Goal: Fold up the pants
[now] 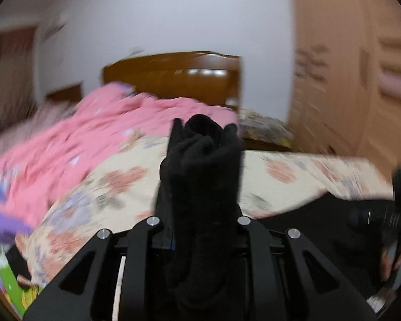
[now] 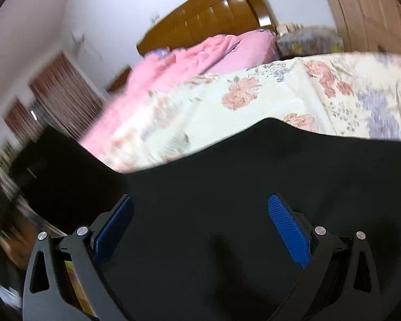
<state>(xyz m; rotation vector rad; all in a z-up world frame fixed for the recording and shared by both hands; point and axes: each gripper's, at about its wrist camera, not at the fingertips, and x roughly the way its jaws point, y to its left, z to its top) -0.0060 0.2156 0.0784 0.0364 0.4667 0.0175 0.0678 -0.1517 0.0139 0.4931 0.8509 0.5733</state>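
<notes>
The black pants [image 2: 227, 187] lie spread on the floral bedsheet [image 2: 254, 101]. My left gripper [image 1: 200, 160] is shut on a bunched fold of the black pants [image 1: 200, 187] and holds it lifted above the bed; the fabric hides its pads. My right gripper [image 2: 200, 227] is open, its blue pads [image 2: 288, 230] wide apart just above the flat black cloth, holding nothing. The right gripper also shows at the right edge of the left wrist view [image 1: 398, 214]. Both views are motion-blurred.
A pink quilt [image 1: 80, 139] is heaped at the far left of the bed. A wooden headboard [image 1: 173, 75] stands behind it. A floral pillow [image 1: 264, 128] lies by a light wooden wardrobe [image 1: 347, 80] on the right.
</notes>
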